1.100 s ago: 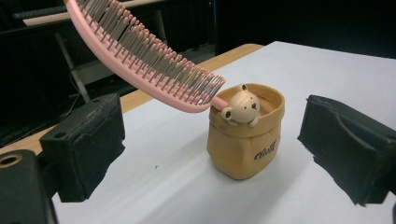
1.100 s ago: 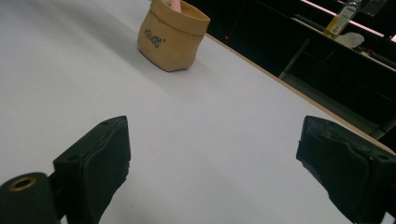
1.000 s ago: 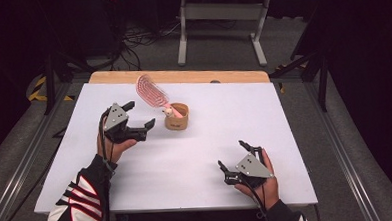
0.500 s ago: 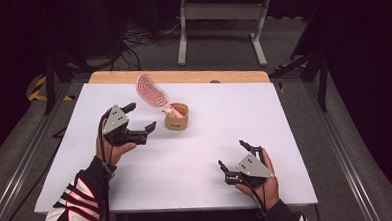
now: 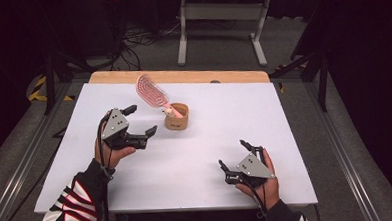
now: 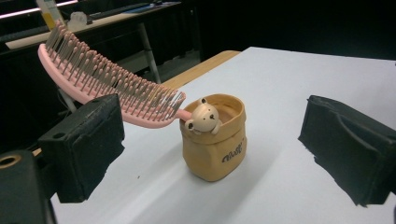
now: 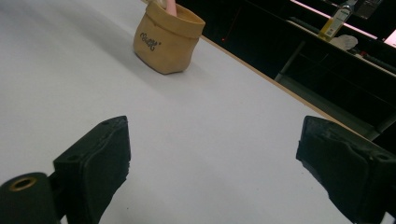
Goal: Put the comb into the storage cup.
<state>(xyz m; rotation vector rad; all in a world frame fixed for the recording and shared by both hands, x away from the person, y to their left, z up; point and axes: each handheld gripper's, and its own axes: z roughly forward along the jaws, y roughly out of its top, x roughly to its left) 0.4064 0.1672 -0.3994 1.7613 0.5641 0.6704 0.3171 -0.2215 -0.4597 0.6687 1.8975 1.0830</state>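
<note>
The left tool (image 5: 140,122), jaws spread, faces the pink brush (image 5: 151,90) propped in the cup (image 5: 177,117), seemingly to grab it; the right tool (image 5: 234,156) rests spread near the counter's (image 5: 295,136) near edge.

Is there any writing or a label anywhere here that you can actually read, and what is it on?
Dark script on the side of the tan cup: a short slanted word, too blurred to read in the left gripper view.
Same script in the right gripper view, also unreadable.
Pink hairbrush, left gripper, right gripper, table: no text to be seen.
</note>
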